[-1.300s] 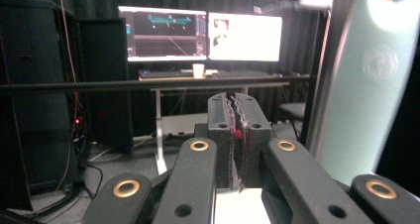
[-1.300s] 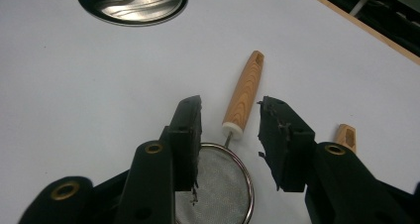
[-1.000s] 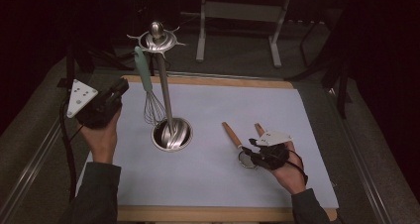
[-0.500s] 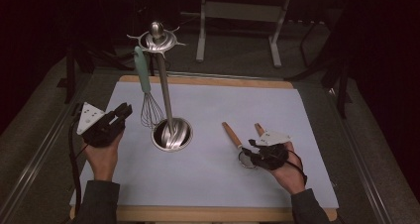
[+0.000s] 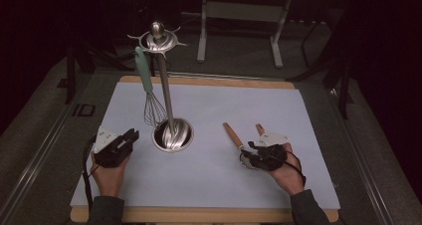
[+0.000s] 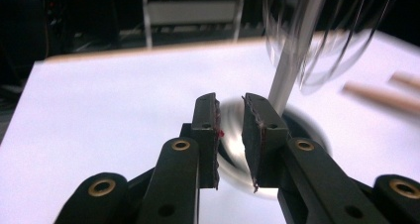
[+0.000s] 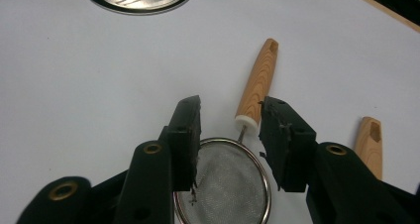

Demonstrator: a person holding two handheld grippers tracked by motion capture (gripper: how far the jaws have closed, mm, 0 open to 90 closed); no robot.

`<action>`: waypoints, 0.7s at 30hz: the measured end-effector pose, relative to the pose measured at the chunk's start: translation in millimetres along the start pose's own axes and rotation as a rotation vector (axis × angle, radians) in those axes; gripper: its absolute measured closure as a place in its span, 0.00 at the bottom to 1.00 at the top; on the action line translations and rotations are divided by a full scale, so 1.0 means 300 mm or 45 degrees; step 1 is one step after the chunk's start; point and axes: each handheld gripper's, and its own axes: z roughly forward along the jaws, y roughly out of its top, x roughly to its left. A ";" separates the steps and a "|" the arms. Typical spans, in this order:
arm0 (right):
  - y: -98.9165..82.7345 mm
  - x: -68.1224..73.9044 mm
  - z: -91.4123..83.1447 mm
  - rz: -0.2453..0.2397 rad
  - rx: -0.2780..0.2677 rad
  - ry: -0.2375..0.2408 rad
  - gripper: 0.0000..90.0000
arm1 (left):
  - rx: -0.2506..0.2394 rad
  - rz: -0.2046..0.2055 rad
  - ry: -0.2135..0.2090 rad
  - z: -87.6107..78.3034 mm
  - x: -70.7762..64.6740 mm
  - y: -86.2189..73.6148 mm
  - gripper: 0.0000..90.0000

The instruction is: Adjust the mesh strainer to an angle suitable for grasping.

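Right claw (image 7: 230,137), jaws apart over a wood-handled strainer (image 7: 223,189) on the tabletop (image 5: 278,110), could nudge it away if closing off-centre; left claw (image 6: 229,130) gapes empty before the utensil stand (image 5: 171,133).

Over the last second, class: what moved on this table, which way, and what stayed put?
The left tongs drew back from the hanging whisk toward the person's edge of the table, open and empty. The whisk hangs on the utensil stand as before. The right tongs stayed open over the small strainer, and both wooden handles lie where they were.
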 end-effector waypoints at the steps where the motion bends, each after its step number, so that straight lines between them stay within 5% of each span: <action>1: -0.001 0.001 0.003 -0.001 0.002 0.001 0.66 | 0.000 0.000 0.000 0.000 0.000 0.000 0.85; 3: -0.002 0.001 0.006 0.000 0.005 0.003 0.66 | 0.048 -0.006 -0.007 0.011 -0.001 -0.048 0.85; 14: -0.009 -0.009 0.014 0.017 0.016 0.008 0.66 | 0.165 -0.036 0.009 0.043 0.024 -0.106 0.84; 21: -0.015 -0.016 0.033 0.058 0.043 0.022 0.69 | 0.182 -0.083 0.014 0.057 0.044 -0.124 0.84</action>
